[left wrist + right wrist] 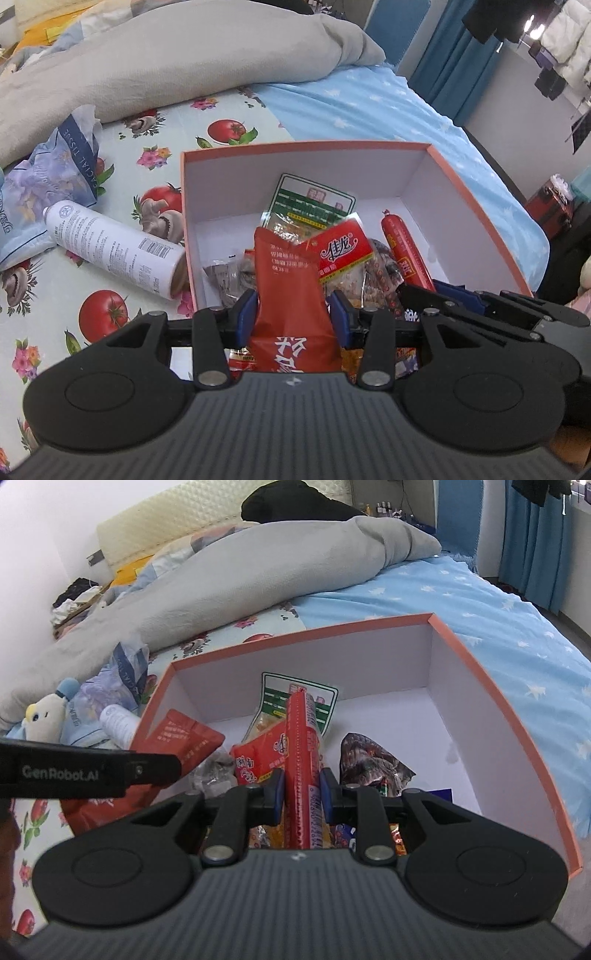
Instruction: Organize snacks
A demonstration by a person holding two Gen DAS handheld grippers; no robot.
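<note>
left gripper (291,308) squeezes red snack bag (286,280) | right gripper (302,788) squeezes red sausage (302,746), long way pointing ahead | both over orange box (495,709), box below and ahead

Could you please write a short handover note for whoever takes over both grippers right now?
Left gripper: shut on a red snack pouch, above the near edge of the orange box.
Right gripper: shut on a red sausage stick, pointing into the box.
Done: several snacks already lie in the box, among them a green-labelled packet.
Left: release both held items into the box. A white bottle lies outside on the bed.
</note>
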